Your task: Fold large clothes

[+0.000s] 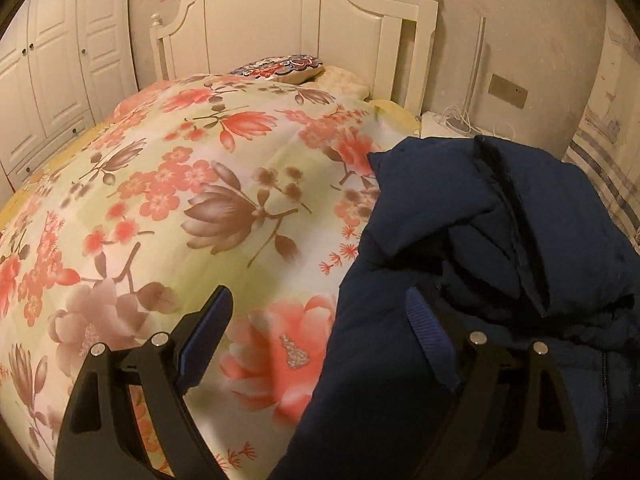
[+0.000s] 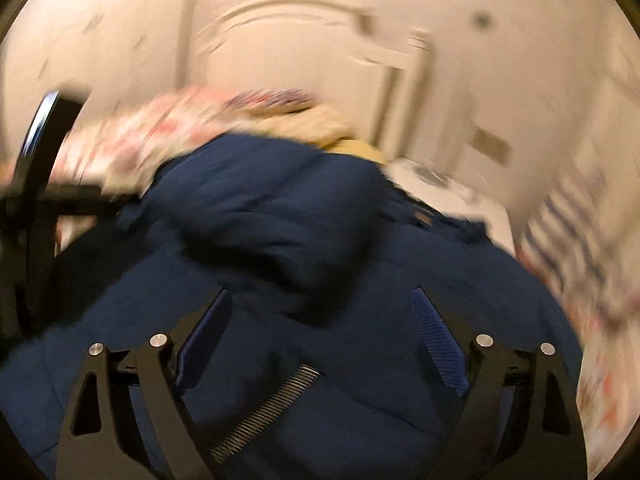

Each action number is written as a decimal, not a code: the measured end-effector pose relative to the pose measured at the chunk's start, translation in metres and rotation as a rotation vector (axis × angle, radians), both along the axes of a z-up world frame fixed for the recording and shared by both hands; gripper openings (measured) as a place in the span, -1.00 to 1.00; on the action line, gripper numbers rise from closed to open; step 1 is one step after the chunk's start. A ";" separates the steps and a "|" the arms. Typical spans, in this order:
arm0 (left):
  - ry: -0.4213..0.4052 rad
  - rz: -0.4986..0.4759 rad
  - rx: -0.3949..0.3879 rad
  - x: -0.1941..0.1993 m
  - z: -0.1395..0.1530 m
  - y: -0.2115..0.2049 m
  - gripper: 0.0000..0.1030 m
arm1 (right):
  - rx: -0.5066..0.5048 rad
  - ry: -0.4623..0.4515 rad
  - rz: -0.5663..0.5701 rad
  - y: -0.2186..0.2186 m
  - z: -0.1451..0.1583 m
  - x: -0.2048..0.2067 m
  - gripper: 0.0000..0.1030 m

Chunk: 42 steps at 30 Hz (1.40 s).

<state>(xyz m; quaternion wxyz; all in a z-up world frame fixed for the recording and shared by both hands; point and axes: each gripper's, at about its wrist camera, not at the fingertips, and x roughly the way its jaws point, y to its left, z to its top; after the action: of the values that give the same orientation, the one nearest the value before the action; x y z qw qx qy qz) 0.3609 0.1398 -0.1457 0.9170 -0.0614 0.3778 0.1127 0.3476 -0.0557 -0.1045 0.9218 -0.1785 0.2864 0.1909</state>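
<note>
Beside the navy coat's edge, both hand-held grippers gape empty.

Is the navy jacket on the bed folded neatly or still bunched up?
Bunched up. The navy jacket lies in rumpled, overlapping layers on the floral quilt, with no flat, squared fold.

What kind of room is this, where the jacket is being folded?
Almost certainly a bedroom: a bed with a white headboard and floral quilt, a pillow at its head, and white wardrobe doors alongside. The navy jacket lies on the quilt.
</note>
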 end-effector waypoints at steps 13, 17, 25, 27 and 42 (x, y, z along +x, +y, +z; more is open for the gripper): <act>0.012 0.002 -0.054 0.004 -0.002 0.006 0.73 | -0.135 -0.003 0.120 0.094 -0.003 0.039 -0.07; 0.010 0.001 -0.053 0.005 -0.002 0.006 0.76 | 0.337 0.029 0.033 0.003 0.044 0.037 -0.32; 0.017 0.001 -0.047 0.006 -0.002 0.004 0.78 | 0.913 0.194 -0.437 -0.211 0.004 0.033 -0.25; 0.019 0.001 -0.045 0.006 -0.002 0.004 0.78 | 0.962 0.327 -0.511 -0.230 -0.029 0.036 -0.10; -0.208 -0.002 -0.012 -0.027 0.023 0.000 0.76 | 0.930 0.235 -0.394 -0.212 -0.011 0.031 -0.52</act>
<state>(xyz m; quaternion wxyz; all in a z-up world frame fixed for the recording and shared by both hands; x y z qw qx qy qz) 0.3338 0.1397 -0.1225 0.9509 -0.0777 0.2814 0.1027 0.3783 -0.2681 -0.1152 0.8837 0.3302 0.3010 0.1394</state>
